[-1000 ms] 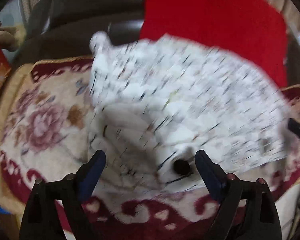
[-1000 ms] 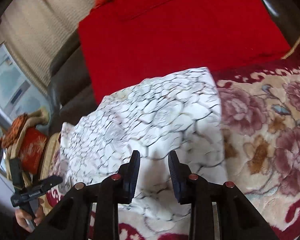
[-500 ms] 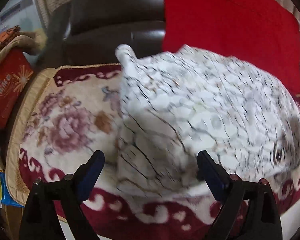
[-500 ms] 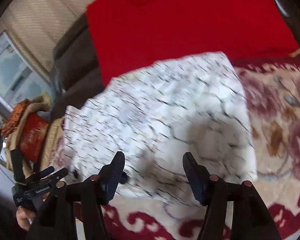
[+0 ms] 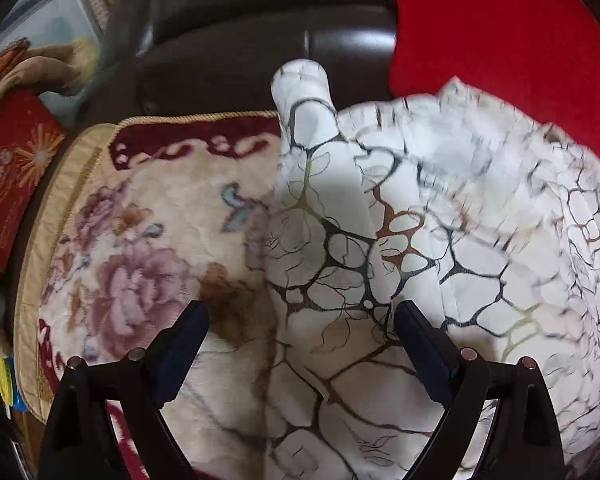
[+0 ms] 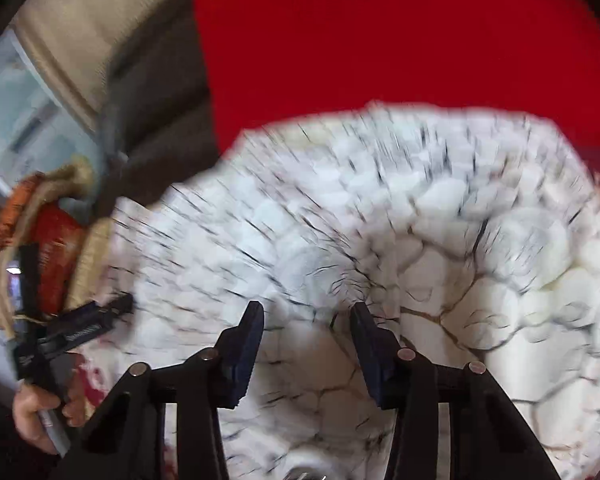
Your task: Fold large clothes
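A large white garment with a black and gold crackle print (image 5: 440, 248) lies bunched on a floral sofa cover (image 5: 140, 248); one sleeve end (image 5: 304, 92) points toward the sofa back. My left gripper (image 5: 300, 328) is open wide, just above the garment's left edge, holding nothing. In the right wrist view the same garment (image 6: 380, 240) fills the middle, blurred. My right gripper (image 6: 306, 328) is open over it, with cloth between the jaws but not pinched. The left gripper (image 6: 88, 320) and the hand holding it show at the left there.
A red blanket (image 5: 500, 32) hangs over the dark leather sofa back (image 5: 240, 40) behind the garment. A red box (image 5: 12, 184) and brown cloth sit at the sofa's left end. The cover's tan edge (image 5: 32, 280) runs down the left.
Both grippers have moved closer in over the garment. The right gripper opened from nearly shut, then narrowed a little. The garment has shifted and bunched.
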A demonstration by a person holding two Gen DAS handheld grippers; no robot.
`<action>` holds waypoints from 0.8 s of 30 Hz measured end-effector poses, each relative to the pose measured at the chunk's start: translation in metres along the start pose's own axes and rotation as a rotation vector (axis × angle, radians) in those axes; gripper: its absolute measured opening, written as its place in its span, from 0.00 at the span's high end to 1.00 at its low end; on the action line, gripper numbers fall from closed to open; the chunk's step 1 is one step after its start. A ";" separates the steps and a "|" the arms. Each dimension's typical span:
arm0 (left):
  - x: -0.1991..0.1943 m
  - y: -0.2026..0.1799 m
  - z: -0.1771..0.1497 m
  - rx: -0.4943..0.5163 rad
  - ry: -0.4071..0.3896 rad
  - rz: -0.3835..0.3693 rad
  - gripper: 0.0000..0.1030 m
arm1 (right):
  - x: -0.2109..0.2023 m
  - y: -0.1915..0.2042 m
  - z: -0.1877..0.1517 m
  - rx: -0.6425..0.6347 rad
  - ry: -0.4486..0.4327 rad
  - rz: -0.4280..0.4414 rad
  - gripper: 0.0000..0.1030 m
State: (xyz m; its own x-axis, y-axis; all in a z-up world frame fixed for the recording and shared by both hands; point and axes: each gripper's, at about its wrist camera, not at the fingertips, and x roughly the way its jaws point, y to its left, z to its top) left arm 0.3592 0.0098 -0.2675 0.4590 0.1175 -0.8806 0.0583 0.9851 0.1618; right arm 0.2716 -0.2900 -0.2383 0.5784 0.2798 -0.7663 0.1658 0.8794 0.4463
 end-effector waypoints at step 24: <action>-0.206 -0.008 -0.067 0.082 -0.449 0.064 0.08 | -0.103 -0.061 -0.037 0.058 -0.191 -0.107 0.47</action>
State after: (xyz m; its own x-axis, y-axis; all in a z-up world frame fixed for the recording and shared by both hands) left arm 0.2043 -0.0137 -0.1171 0.8017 0.0943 -0.5902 0.0784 0.9623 0.2603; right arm 0.1727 -0.3586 -0.2040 0.6949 0.1030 -0.7117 0.2772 0.8748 0.3973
